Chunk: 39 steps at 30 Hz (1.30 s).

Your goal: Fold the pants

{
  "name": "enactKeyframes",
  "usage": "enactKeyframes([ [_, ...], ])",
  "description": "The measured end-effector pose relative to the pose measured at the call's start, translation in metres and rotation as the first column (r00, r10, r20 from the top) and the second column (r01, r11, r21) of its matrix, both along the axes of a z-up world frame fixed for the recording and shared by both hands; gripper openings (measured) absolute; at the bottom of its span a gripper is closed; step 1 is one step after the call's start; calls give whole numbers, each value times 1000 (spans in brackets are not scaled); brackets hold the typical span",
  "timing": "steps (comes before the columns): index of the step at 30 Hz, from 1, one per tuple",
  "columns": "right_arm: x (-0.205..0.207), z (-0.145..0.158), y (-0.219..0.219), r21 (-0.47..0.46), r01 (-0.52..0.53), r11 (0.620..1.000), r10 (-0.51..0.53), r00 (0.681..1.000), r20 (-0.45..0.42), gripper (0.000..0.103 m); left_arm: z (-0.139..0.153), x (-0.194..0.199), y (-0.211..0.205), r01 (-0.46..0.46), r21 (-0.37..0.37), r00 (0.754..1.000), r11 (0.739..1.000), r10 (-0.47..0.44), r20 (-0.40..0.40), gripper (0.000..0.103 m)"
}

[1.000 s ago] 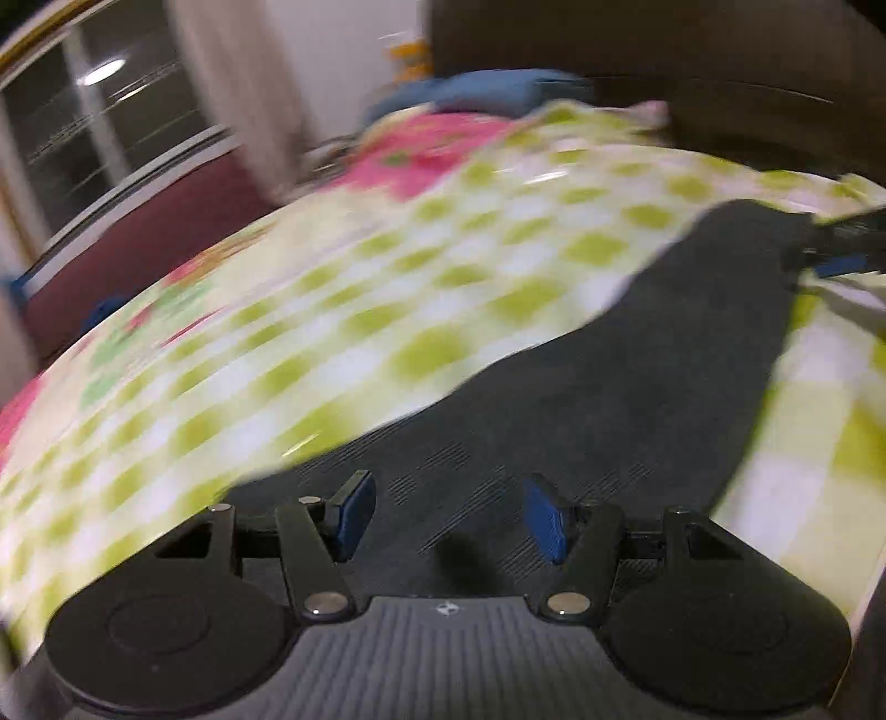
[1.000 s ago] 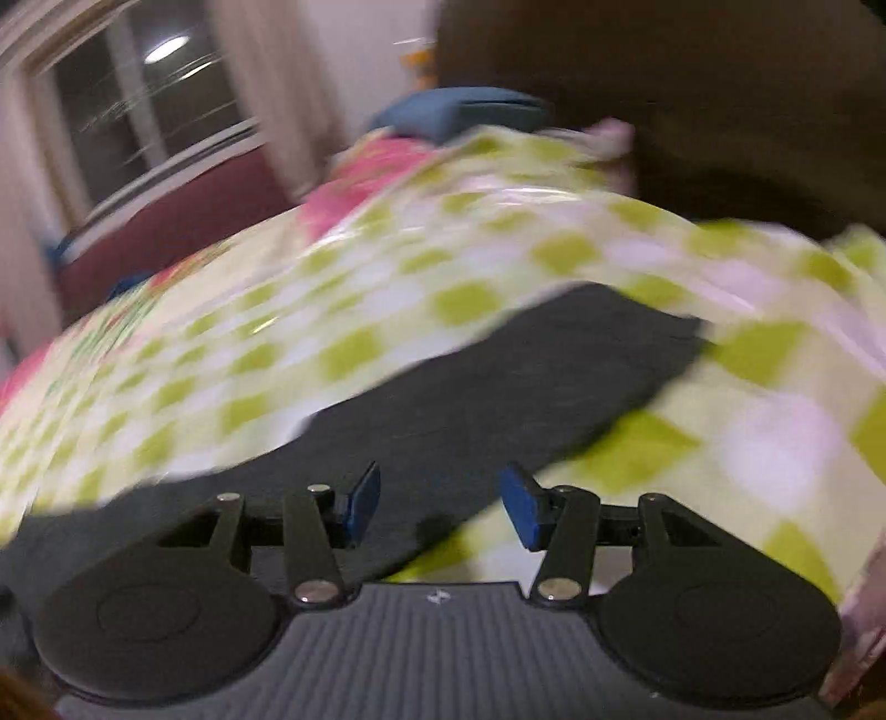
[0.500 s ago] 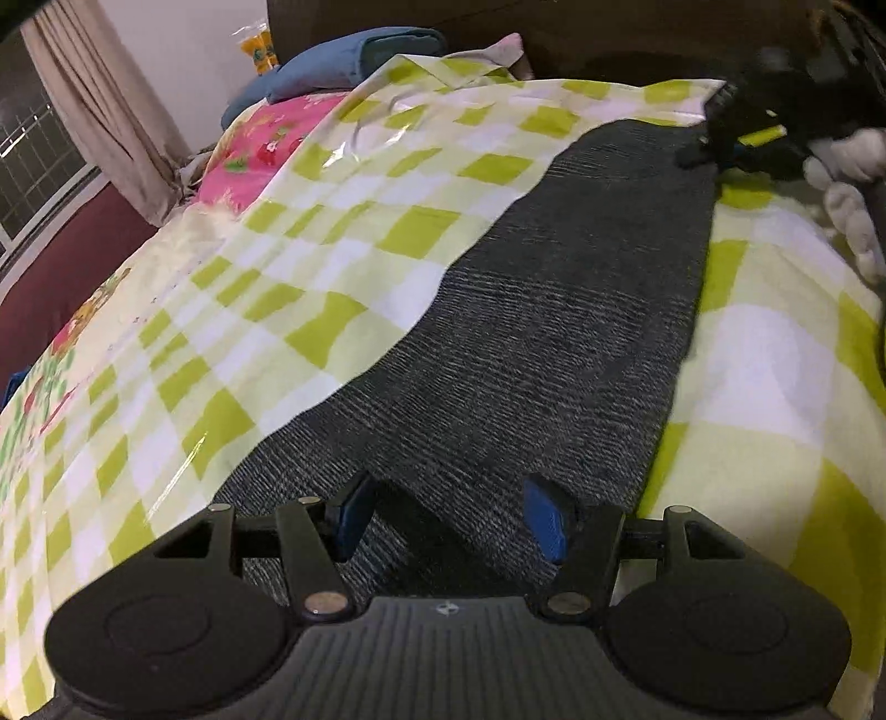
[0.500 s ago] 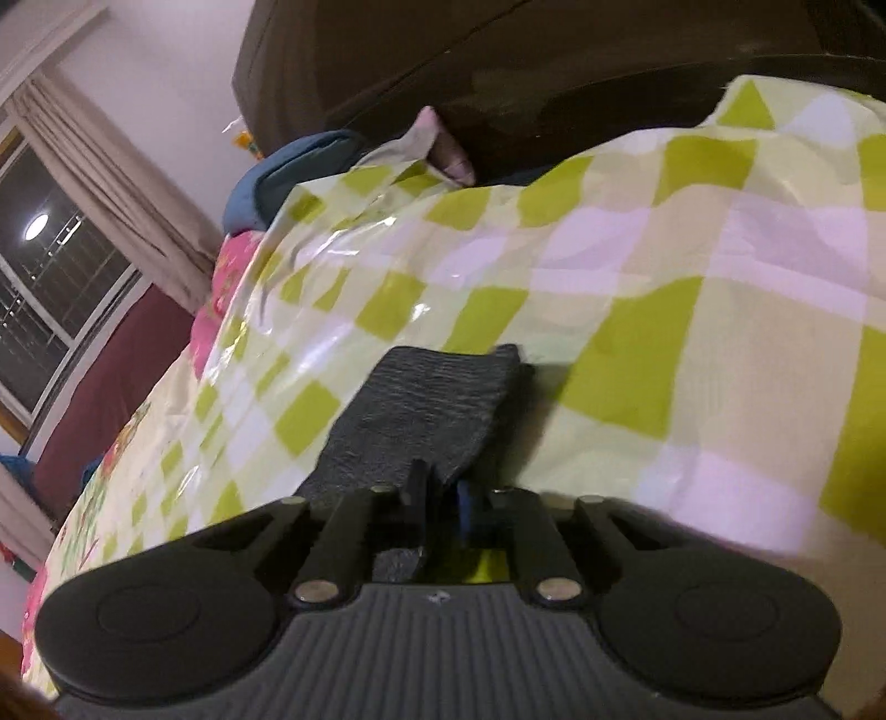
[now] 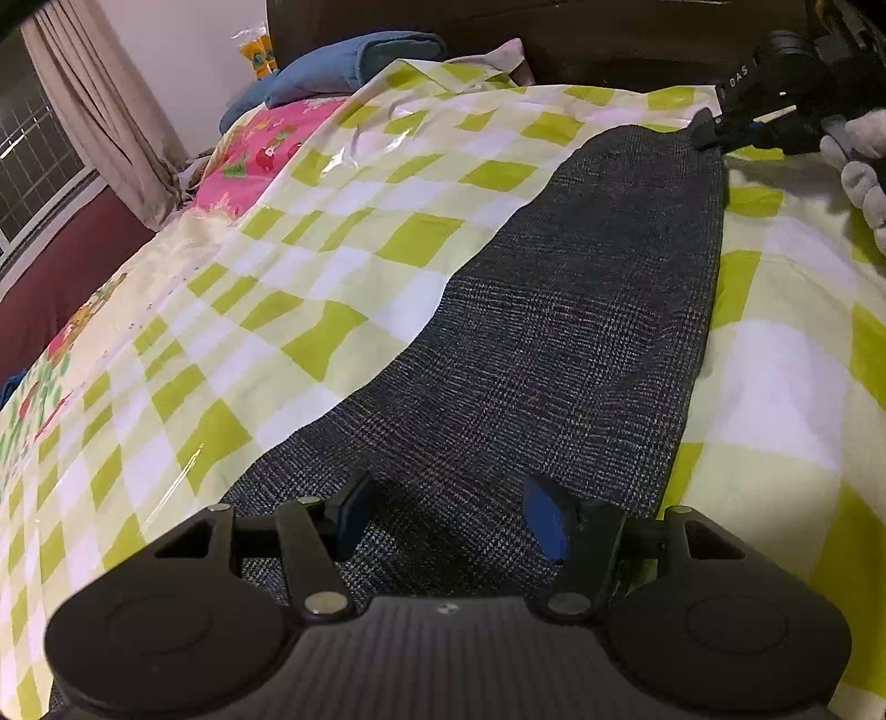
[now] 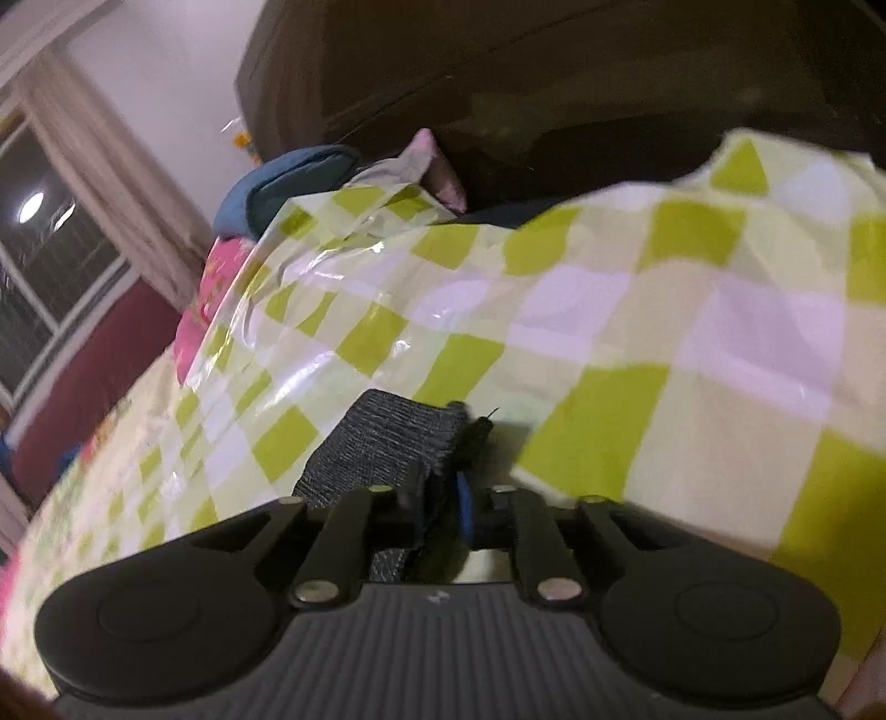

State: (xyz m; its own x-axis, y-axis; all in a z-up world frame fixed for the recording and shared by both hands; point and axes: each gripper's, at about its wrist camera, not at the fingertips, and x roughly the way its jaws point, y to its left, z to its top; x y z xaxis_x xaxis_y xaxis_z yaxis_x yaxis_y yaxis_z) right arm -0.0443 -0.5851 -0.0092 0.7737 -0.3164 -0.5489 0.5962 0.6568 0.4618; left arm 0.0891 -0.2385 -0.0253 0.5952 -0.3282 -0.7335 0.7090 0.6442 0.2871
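The pants (image 5: 581,310) are dark woven cloth, matt, with a fine rough check. The checked sheet (image 5: 310,232) is glossy, plastic-looking, with shiny creases. The left gripper (image 5: 448,518) is matt black ribbed plastic with metal rivets. The curtain (image 5: 99,111) is dull cloth.

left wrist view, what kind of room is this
Most likely a bedroom: a bed under a green checked cover, a dark headboard behind it, and a curtained window at left.
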Motion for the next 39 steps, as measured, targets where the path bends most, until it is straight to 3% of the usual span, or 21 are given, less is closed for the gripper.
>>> enactKeyframes([
  [3,1,0,-6,21,-9,1000,9,1000,4,8,2,0,2,-4,-7,1000,1000,4,3,74],
  [6,4,-4,-10,36,-21,999,23,998,-59,12,3,0,4,-6,-8,1000,1000,7,8,74],
  [10,-5,-6,-13,75,-13,997,16,999,-41,14,2,1,5,-13,-8,1000,1000,13,11,74],
  [13,-6,-6,-11,53,-30,998,33,998,-44,8,1,1,4,-9,-4,1000,1000,9,14,74],
  [18,-5,23,-1,-25,-92,995,93,993,75,6,1,-2,3,-1,-11,999,1000,2,49,74],
  [20,9,15,-3,-59,-98,993,98,995,-3,7,-6,-1,0,-6,14,999,1000,6,52,74],
  [22,28,-9,-11,-24,-103,994,98,983,-157,8,-12,-3,0,-6,19,998,1000,5,62,74],
  [23,27,-15,-13,1,-96,995,95,983,-157,9,-13,-4,0,-5,19,998,1000,3,70,74],
  [26,12,-4,-10,-6,-73,997,72,992,-105,17,-11,-5,4,-5,-3,998,1000,5,59,74],
  [28,7,-3,-13,38,-79,996,82,994,-75,31,-11,-4,6,-2,-15,999,1000,3,50,75],
  [32,9,-9,-17,87,-78,993,84,994,-69,37,-10,-3,8,-10,-24,999,1000,11,41,75],
  [36,14,-20,-21,226,-132,965,125,991,46,49,-9,-5,9,-7,-20,999,1000,8,41,75],
  [39,18,-27,-22,259,-149,954,128,987,98,50,-9,-7,8,0,-9,999,1000,0,51,75],
])
